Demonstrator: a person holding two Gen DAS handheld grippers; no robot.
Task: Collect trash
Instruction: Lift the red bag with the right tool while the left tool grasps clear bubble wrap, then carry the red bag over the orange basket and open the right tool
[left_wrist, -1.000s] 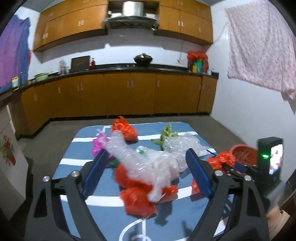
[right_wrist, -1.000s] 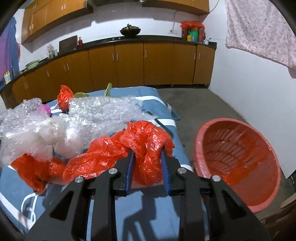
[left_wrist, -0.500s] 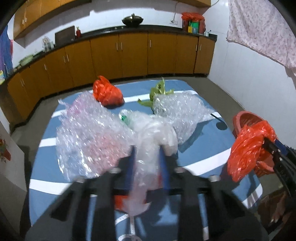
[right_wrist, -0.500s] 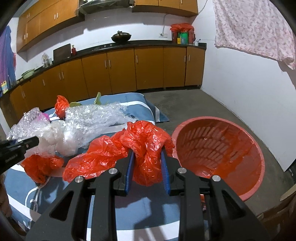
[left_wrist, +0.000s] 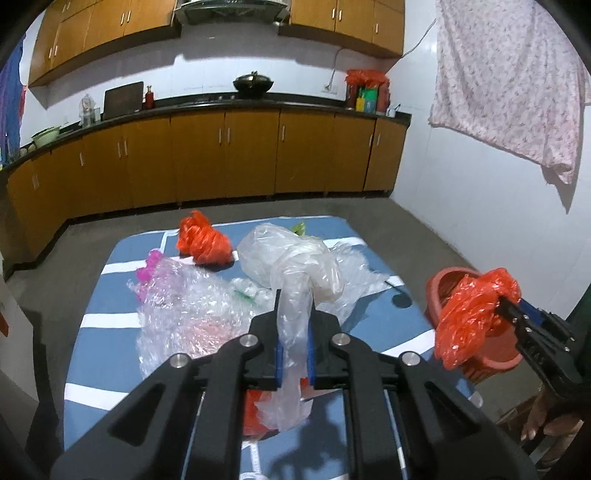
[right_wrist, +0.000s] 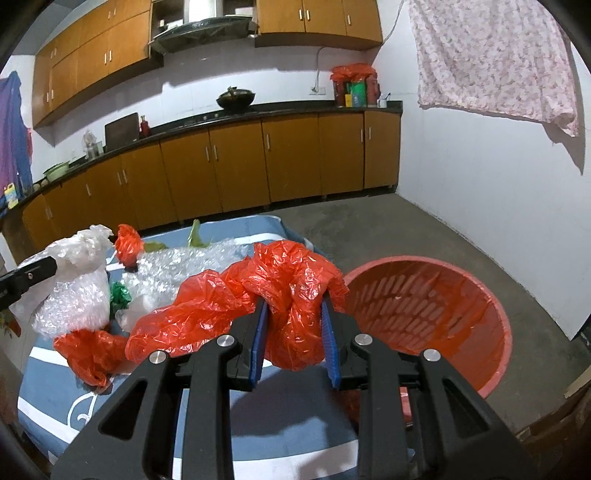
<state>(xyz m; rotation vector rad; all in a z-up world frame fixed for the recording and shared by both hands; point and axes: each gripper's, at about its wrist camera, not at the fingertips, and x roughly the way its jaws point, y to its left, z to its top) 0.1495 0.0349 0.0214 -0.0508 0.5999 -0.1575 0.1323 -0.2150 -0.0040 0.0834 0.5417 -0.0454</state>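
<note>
My left gripper (left_wrist: 294, 334) is shut on a clear plastic bag (left_wrist: 291, 266) and holds it lifted above the blue striped table (left_wrist: 110, 291). My right gripper (right_wrist: 293, 334) is shut on a crumpled red plastic bag (right_wrist: 291, 288), held at the table's right edge beside the red basket (right_wrist: 424, 310). The same red bag (left_wrist: 472, 314) and basket (left_wrist: 439, 286) show at the right of the left wrist view. Bubble wrap (left_wrist: 184, 306), another red bag (left_wrist: 201, 240) and a pink scrap (left_wrist: 147, 266) lie on the table.
A red bag (right_wrist: 92, 350), green scrap (right_wrist: 120, 293) and bubble wrap (right_wrist: 192, 262) lie on the table left of my right gripper. Kitchen cabinets (left_wrist: 221, 155) run along the far wall. A white wall (right_wrist: 498, 206) stands at the right, behind the basket on the concrete floor.
My left gripper has closed on the clear plastic bag and lifted it off the pile. My right gripper has carried the red bag rightward to beside the basket.
</note>
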